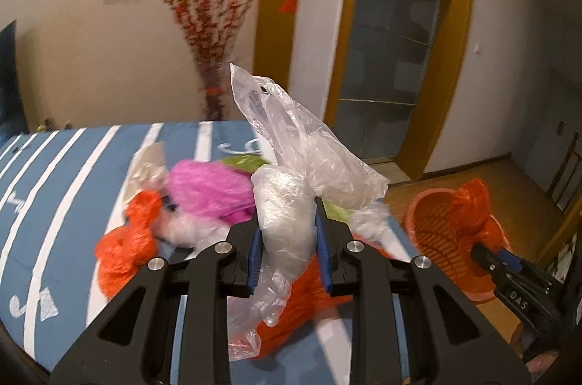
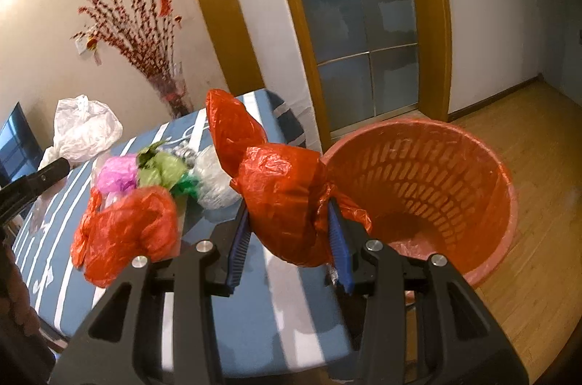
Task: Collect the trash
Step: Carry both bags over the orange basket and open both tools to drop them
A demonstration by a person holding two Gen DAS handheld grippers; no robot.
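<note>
My left gripper is shut on a clear plastic bag and holds it above the blue striped table; the bag also shows in the right wrist view. My right gripper is shut on a red plastic bag, held at the rim of the red slotted trash basket. In the left wrist view the right gripper holds that red bag over the basket. More trash lies on the table: a pink bag, red bags, a green bag.
The basket stands on a wooden floor off the table's right edge. A vase of red branches stands behind the table by the wall. A glass door in a wooden frame is behind the basket.
</note>
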